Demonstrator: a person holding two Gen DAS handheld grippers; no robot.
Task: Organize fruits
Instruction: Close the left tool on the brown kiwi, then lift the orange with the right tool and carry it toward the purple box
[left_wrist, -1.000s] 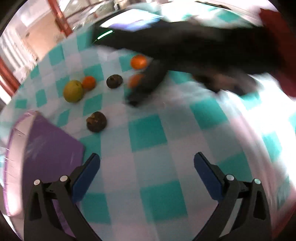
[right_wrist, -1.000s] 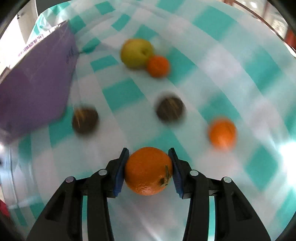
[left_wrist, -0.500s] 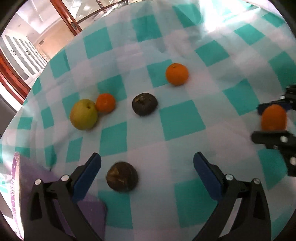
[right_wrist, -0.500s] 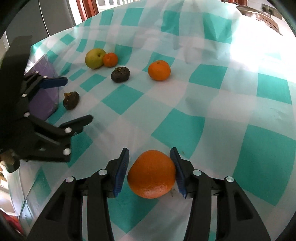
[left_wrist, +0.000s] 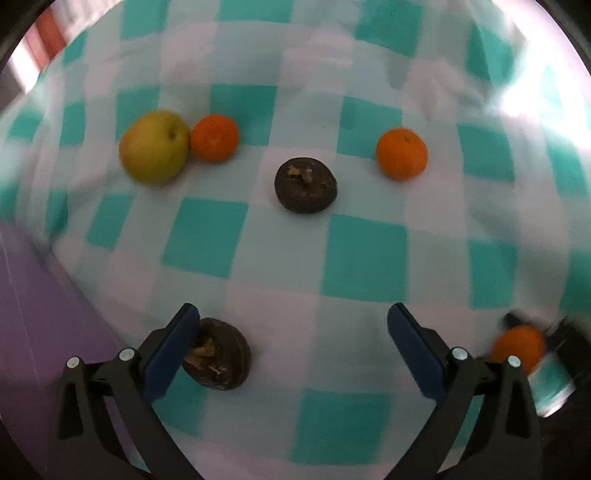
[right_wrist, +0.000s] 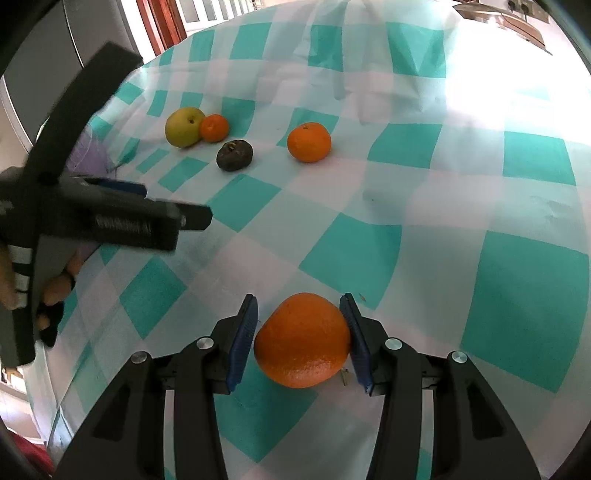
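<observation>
Right hand-held gripper (right_wrist: 301, 334) holds round dimpled orange (right_wrist: 302, 339); left hand-held gripper (left_wrist: 291, 334) wide, wrinkly dark fruit (left_wrist: 218, 360) touching its 9 o'clock pad, checkered desk (left_wrist: 364, 254) bare toward 3 o'clock

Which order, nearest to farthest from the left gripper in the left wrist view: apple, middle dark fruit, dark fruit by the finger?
1. Dark fruit by the finger: against the left gripper's left pad.
2. Middle dark fruit: ahead, centre.
3. Apple: far left.

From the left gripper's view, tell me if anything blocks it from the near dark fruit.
Nothing visible does. The left gripper is open, and the near dark fruit already lies just inside its left finger on the checked cloth.
</observation>
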